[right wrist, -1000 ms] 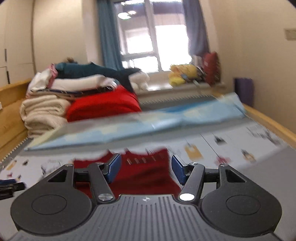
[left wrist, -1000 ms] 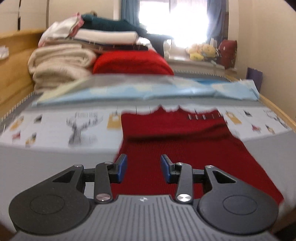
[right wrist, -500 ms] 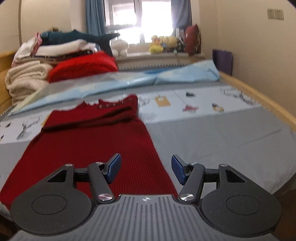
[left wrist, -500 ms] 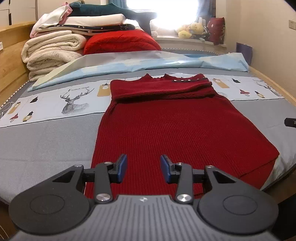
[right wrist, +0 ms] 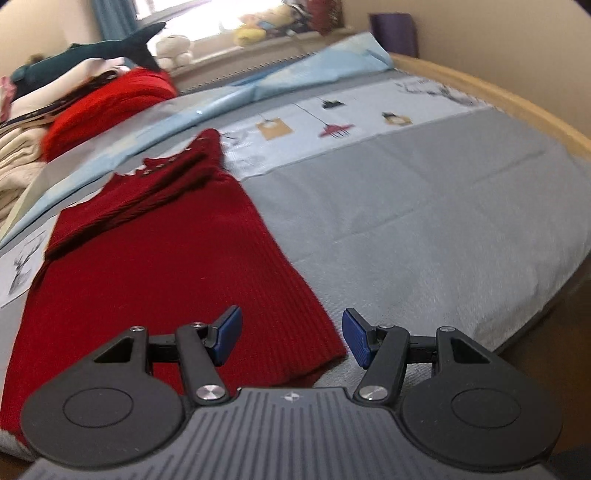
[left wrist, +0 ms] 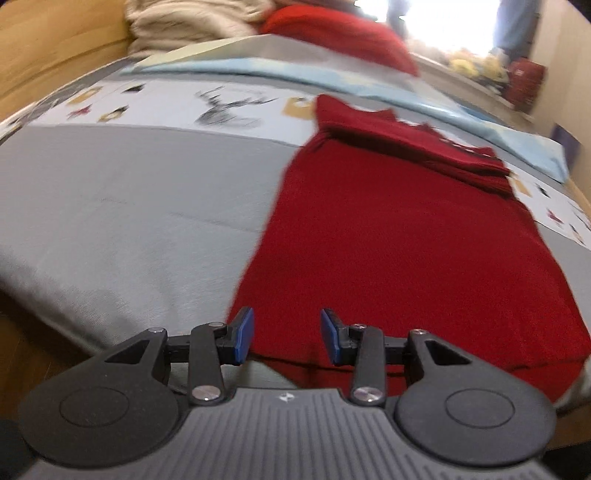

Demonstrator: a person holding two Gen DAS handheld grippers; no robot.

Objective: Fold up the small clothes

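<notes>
While we look along our left tool (left wrist: 286,334) and right tool (right wrist: 291,338), both are released, with nothing gripped, above the near hem corners of the red knit dress (right wrist: 155,266). It lies flat on the grey bed (right wrist: 424,221), its top folded. Farther away, folded blankets (left wrist: 192,18) are piled.

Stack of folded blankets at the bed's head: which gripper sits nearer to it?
Left. The left gripper is over the red garment's hem corner on the blanket stack side; the right gripper is over the opposite corner.
</notes>
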